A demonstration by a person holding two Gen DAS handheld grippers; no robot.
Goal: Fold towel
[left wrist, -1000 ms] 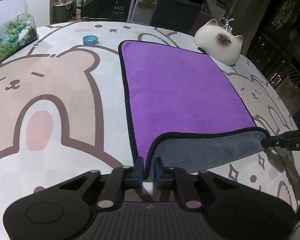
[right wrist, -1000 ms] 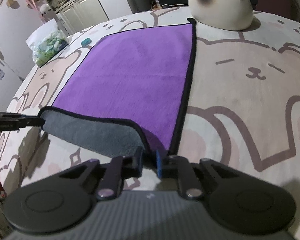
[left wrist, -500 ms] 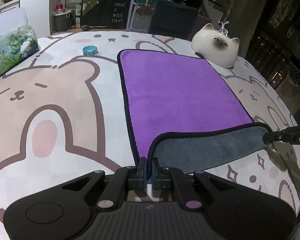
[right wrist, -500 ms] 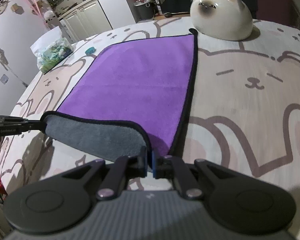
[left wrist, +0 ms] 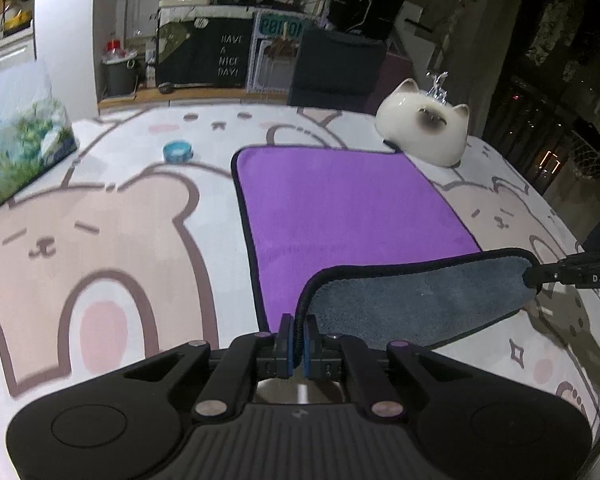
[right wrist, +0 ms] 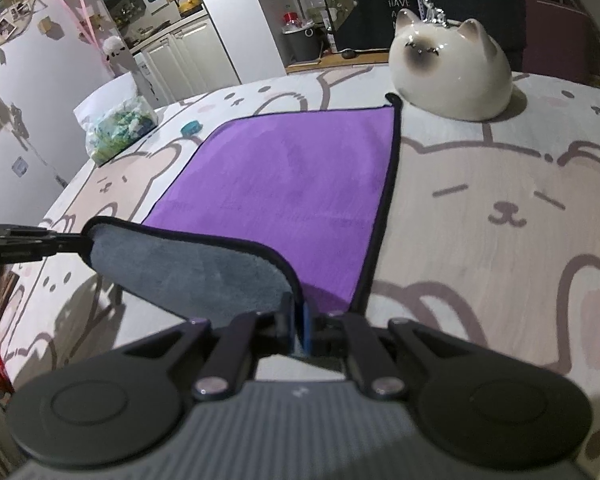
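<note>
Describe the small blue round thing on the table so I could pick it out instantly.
Start at the purple towel on the bear-print tablecloth. Beyond its far left corner, between it and the green-printed tissue pack, lies the small blue ring. It is the only blue, flat, round thing there, far smaller than the white cat figurine.

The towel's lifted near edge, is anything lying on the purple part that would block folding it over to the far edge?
Nothing visible lies on the towel. The ceramic cat sits just past its far right corner, close to where the edge would land. Both the left gripper and right gripper grip the near corners.
</note>
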